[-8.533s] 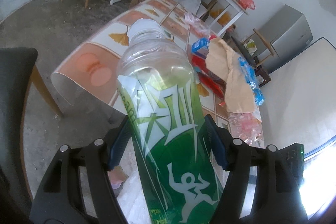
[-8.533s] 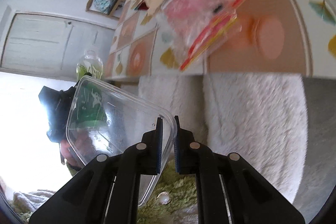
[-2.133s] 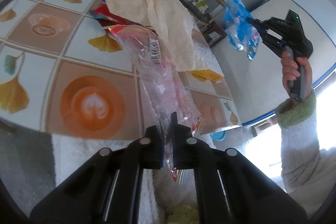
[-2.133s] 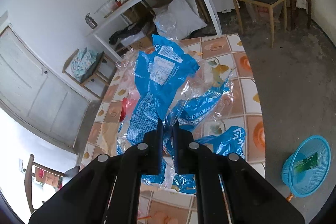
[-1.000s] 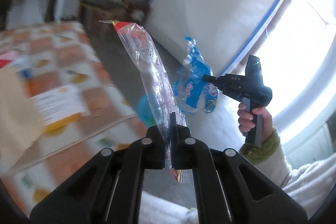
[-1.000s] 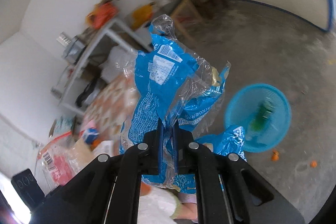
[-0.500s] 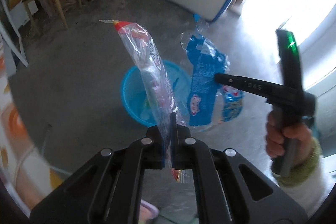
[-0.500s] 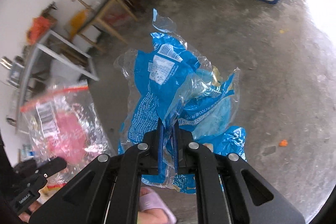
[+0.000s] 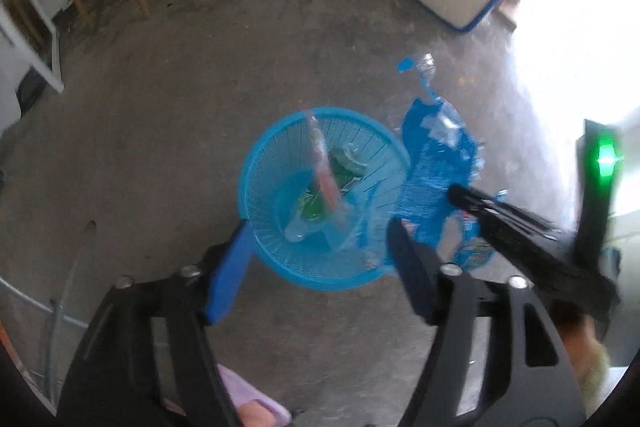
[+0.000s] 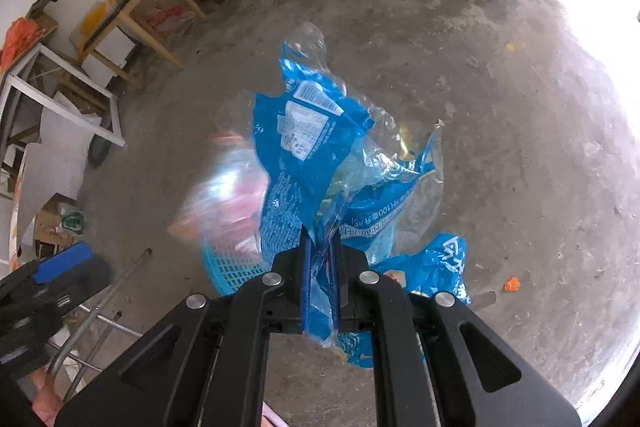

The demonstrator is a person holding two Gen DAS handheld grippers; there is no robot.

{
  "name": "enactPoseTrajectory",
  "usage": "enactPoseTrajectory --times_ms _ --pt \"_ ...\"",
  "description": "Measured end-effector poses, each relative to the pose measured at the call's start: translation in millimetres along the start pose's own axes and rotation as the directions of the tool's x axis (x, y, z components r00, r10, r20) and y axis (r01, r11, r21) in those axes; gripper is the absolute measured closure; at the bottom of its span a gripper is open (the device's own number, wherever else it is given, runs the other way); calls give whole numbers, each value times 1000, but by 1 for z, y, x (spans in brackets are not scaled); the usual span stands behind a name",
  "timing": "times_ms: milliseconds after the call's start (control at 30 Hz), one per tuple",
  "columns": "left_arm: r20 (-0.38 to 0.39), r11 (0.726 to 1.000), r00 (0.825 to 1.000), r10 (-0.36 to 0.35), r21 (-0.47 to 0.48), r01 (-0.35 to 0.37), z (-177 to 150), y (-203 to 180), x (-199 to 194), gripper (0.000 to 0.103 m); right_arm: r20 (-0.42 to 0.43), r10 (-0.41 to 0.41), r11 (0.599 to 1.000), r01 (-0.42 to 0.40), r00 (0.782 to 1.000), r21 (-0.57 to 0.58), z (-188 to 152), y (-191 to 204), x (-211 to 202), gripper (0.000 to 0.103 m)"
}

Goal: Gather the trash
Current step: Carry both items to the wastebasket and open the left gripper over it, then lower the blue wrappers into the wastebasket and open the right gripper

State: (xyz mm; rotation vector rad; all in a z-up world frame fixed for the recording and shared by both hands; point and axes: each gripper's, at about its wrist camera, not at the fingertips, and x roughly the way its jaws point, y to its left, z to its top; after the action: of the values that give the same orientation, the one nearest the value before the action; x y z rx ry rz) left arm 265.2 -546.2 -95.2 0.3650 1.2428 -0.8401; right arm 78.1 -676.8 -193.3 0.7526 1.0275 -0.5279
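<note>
Basket [image 9: 384, 269] rim sits between wide left jaws; right jaws pinch blue wrapper [image 10: 308, 163] beside it, over bare floor [image 9: 180, 75].

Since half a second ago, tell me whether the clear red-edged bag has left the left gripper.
Yes. The left gripper now stands open, and the clear red-edged bag has dropped away from its fingers down into the blue basket on the floor.

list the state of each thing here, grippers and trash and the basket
left gripper: open, holding nothing
right gripper: shut on the blue wrapper
blue wrapper: crumpled, held above the floor beside the basket
red-and-clear bag: loose, at the basket's mouth, blurred
blue basket: upright on the floor, trash already inside
green-label bottle: lying in the basket
</note>
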Motion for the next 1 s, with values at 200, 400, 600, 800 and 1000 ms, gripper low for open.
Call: enactPoseTrajectory --times_ms 200,400,600,800,1000 --pt "151 999 989 -2 54 -6 -30 13 -101 32 -26 -8 999 6 1000 -53 7 30 48 95" --pt "345 999 938 34 14 -41 -103 58 -226 24 -29 -41 991 37 999 -129 8 80 118 94" --pt "411 983 903 125 -173 -58 -202 126 -294 23 -146 -122 980 96 982 -171 -15 97 192 94" --pt "439 923 840 318 -346 -169 -293 172 -345 23 -345 -164 980 112 924 -165 -13 93 244 93" --pt "412 868 819 400 -459 -193 -340 207 -362 23 -439 -117 992 88 891 -87 -1 89 268 89"
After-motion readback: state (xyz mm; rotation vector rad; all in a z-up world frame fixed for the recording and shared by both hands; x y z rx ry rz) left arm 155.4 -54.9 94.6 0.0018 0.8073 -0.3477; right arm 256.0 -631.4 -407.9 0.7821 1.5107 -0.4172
